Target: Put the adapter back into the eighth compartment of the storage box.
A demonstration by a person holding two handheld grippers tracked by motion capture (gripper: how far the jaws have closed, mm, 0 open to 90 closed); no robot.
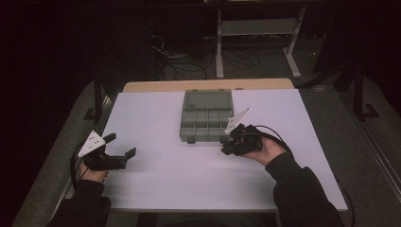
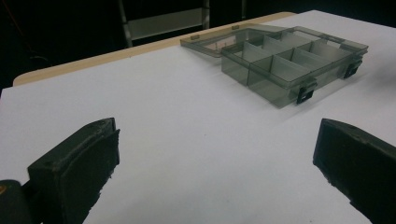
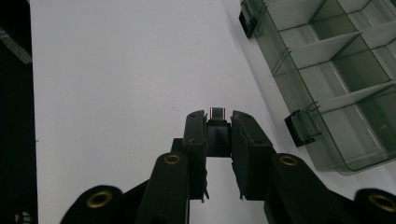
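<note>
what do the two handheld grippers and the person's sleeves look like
Both are black two-jaw tongs, the left gripper and the right gripper. Each carries a pale grey three-cornered plate on top and trails a black cable. The jaws are blocky, with flat pads; brass-coloured rivets mark the right gripper's linkage. The person wears dark long sleeves.

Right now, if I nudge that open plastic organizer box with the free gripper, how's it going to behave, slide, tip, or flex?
The organizer box looks like thin clear plastic with bare compartments, so probably light. It sits flat and low on the smooth white table, so it would likely slide rather than tip. Its lid lies opened back and may flex or swing if caught.
</note>
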